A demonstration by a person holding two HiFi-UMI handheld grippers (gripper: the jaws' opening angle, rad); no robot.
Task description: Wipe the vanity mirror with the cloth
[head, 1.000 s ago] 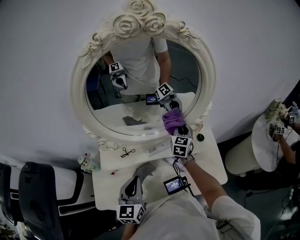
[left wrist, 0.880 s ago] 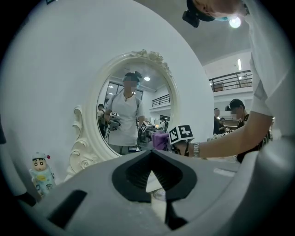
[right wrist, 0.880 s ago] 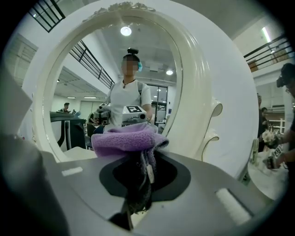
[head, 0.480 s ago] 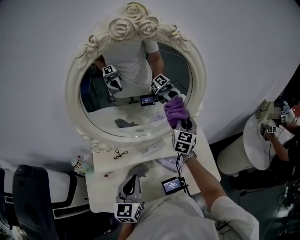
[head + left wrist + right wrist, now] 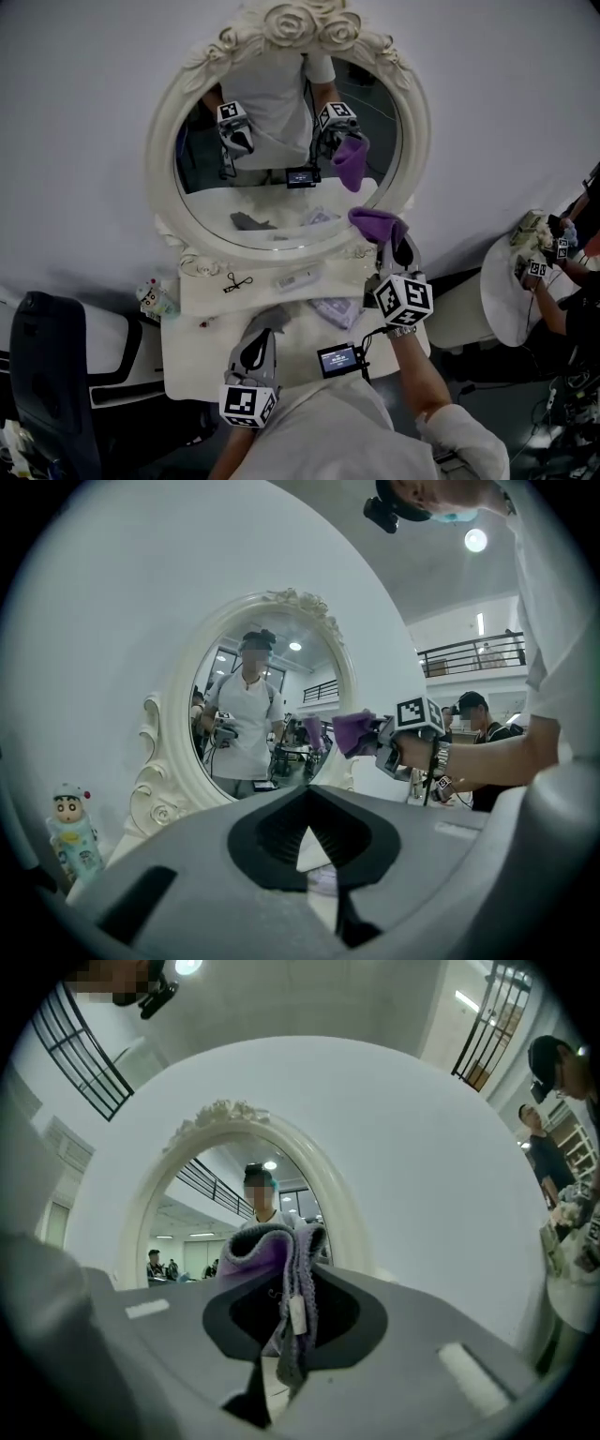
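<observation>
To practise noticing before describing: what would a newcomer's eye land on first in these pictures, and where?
First, the oval vanity mirror with its white rose-carved frame, standing upright at the back of the white table. Next, the purple cloth clamped in the right gripper, held up by the mirror's lower right edge, its reflection showing in the glass.

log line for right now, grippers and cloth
right gripper: shut on purple fuzzy cloth | cloth: looks off glass, by lower-right frame of white oval rose-carved mirror | left gripper: shut, empty
</observation>
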